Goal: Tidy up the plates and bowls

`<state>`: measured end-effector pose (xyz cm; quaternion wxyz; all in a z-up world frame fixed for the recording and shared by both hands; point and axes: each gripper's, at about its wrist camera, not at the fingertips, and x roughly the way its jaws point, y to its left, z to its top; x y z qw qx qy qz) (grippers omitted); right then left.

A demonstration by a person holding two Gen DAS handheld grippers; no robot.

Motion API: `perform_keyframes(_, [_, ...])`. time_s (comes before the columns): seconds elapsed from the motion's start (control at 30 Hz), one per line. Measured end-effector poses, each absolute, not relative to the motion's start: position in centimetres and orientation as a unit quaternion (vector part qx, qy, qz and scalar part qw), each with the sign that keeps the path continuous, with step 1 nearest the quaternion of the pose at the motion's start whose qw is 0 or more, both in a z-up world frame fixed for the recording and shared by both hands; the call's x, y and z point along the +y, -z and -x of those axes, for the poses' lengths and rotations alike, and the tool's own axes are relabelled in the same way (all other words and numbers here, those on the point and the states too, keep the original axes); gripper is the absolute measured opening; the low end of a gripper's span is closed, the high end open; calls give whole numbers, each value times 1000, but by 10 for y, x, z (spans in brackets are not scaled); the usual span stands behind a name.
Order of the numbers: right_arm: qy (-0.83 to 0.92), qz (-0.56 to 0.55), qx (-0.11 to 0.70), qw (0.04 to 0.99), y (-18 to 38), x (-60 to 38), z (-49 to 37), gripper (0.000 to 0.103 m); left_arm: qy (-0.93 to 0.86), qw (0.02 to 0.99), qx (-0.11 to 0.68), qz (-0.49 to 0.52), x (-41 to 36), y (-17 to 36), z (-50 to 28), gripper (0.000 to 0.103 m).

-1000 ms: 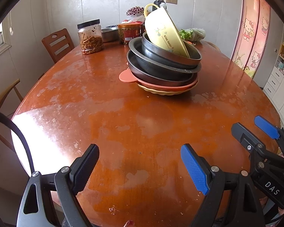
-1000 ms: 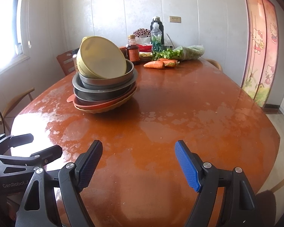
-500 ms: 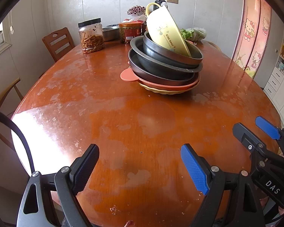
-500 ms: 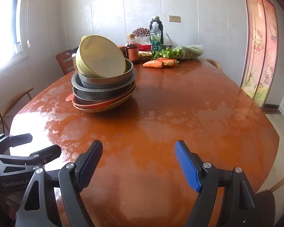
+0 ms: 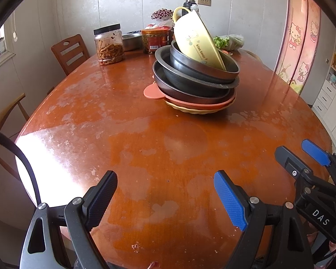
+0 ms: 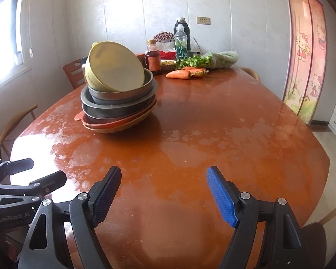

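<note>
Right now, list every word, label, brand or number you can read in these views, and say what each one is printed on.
"kiss bear" (last letters unclear): on the tilted yellow bowl atop the stack.
"DAS": on the body of the right gripper, seen from the left wrist view.
"GenRobot.AI": on the body of the left gripper, seen from the right wrist view.
Labels on the red-lidded jar and the sauce bottle: too small to read.
</note>
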<state>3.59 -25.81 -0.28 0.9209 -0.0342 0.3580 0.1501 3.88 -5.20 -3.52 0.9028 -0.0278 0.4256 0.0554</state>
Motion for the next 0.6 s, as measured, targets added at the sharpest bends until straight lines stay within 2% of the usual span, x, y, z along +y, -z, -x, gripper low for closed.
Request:
perform_keyframes(0.4, [-148, 36, 354, 923, 1, -258, -35, 80, -52, 902, 427, 32, -48, 33, -39, 88])
perform_keyframes(0.6, [-144, 45, 359, 921, -4, -269, -47, 80, -75, 911, 403, 56, -3, 11, -45, 88])
